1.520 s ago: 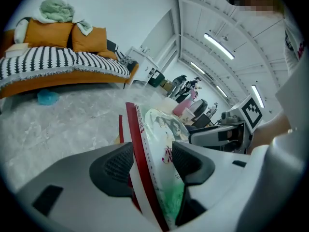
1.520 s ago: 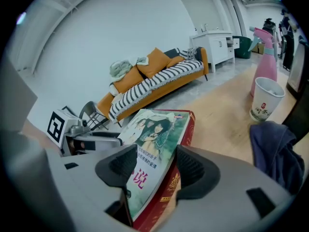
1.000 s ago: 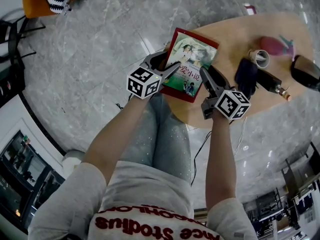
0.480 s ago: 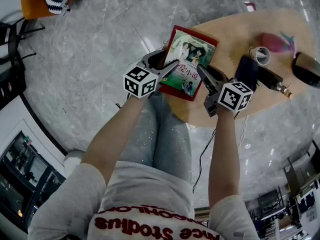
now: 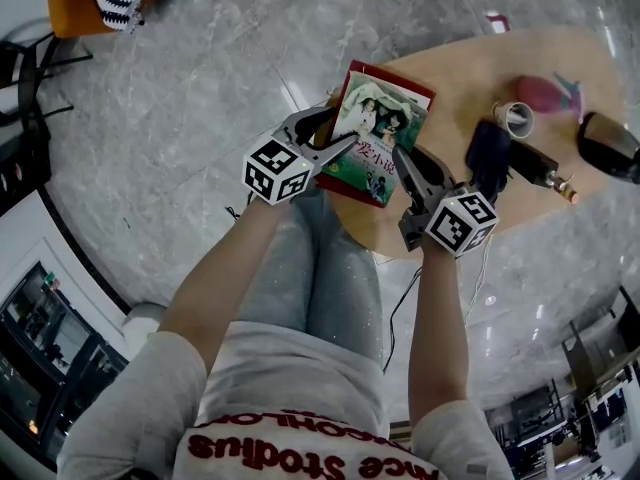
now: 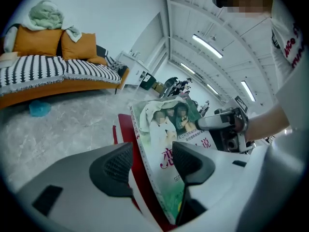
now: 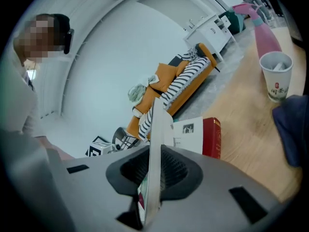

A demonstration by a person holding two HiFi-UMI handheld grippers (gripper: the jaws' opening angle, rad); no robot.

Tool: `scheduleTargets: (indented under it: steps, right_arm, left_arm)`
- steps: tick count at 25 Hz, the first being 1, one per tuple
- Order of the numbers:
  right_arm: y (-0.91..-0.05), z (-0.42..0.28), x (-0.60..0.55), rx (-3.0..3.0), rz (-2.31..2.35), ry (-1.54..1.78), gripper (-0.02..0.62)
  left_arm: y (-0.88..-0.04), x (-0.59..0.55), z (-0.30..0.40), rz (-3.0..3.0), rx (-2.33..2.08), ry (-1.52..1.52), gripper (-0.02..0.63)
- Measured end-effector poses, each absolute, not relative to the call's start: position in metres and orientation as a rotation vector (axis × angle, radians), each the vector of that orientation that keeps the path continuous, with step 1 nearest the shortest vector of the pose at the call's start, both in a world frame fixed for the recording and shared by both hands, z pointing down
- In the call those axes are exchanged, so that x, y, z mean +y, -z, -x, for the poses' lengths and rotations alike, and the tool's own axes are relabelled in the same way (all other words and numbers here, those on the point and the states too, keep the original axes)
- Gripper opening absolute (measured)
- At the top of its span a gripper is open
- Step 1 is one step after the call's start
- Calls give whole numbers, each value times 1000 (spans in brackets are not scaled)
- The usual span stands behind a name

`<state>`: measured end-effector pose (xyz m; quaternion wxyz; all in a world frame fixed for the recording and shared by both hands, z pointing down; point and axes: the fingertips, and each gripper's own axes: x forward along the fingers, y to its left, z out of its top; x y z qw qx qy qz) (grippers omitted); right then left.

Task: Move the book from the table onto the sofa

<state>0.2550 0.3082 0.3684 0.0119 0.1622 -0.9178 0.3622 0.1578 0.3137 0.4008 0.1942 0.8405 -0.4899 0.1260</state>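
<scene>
**Gripping the book from both sides at the table's near left end**

1. Book position: the book [image 5: 378,128], green-fronted with a red border, is tilted over the near left end of the wooden table [image 5: 470,73]. Whether it touches the tabletop cannot be told.
2. Left gripper [image 5: 340,126]: the jaws are set narrow on the book's left edge, one pad on the front cover and one behind.
3. Right gripper [image 5: 405,160]: the jaws have just been closing. Both pads now pinch the thin near right edge of the book.
4. Surroundings: a paper cup [image 5: 517,118], a dark cloth [image 5: 490,148] and a dark bottle [image 5: 545,165] lie on the table to the right. The orange sofa [image 6: 48,76] with a striped cover stands far off across the grey floor.
</scene>
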Motion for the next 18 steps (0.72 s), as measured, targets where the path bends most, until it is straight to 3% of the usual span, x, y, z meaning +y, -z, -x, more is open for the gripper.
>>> scheduleTargets:
  steps: [11, 18]
  right_arm:
    - [-277, -269, 359, -3039, -305, -964, 78]
    - [-226, -273, 398, -3078, -196, -757, 78]
  left_arm:
    - [-327, 353, -179, -2499, -992, -38, 245]
    - [-265, 388, -200, -2640, -844, -38, 245]
